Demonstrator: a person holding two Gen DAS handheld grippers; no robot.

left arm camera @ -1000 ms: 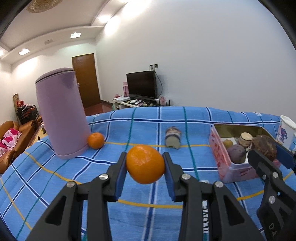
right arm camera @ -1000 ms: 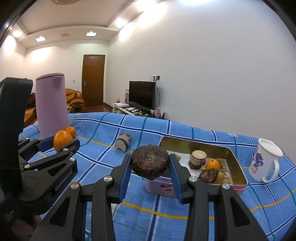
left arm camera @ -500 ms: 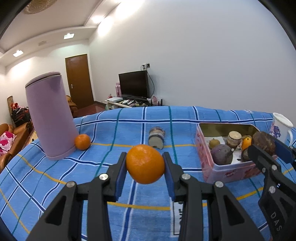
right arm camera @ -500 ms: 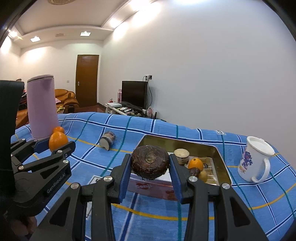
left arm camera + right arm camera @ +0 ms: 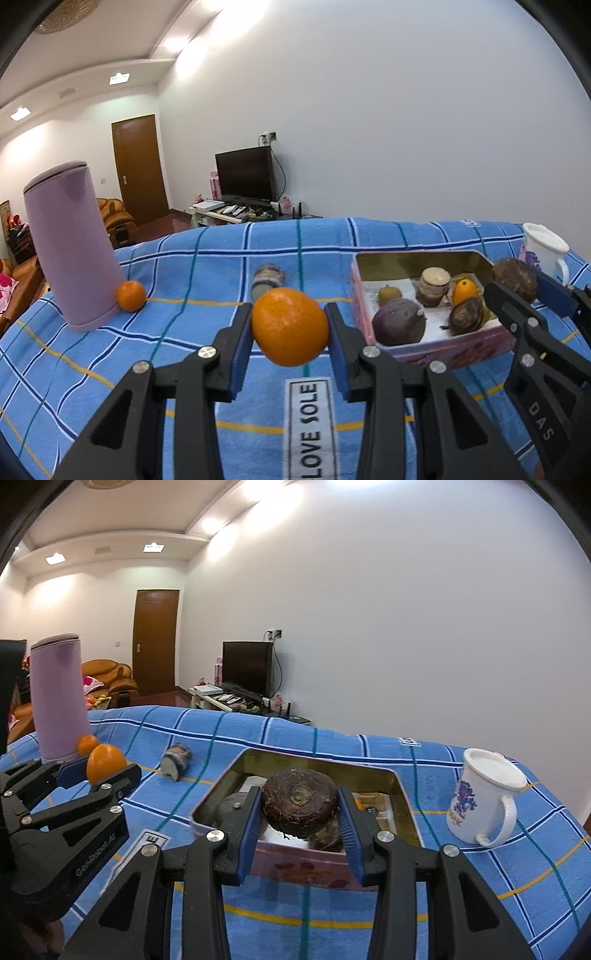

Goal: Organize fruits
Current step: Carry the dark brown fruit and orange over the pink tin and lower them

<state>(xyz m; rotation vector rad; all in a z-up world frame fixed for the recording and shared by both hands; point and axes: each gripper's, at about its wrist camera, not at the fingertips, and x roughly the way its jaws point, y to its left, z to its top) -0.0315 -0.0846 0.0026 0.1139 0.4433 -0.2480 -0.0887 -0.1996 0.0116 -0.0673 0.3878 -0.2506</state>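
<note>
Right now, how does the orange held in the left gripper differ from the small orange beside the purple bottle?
The held orange is clamped in the left gripper, off the cloth; the small orange rests on the blue cloth. The held orange is near the tin; the small orange sits at the foot of the purple bottle. Both are round and bright orange.

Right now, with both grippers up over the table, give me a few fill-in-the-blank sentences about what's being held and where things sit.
1. The left gripper is shut on an ____.
2. The right gripper holds a brown root above the ____.
3. A small orange on the cloth touches the base of the ____ canister.
4. The white mug stands on the cloth, ____ the tin.

Missing words: orange; tin; purple; outside
</note>
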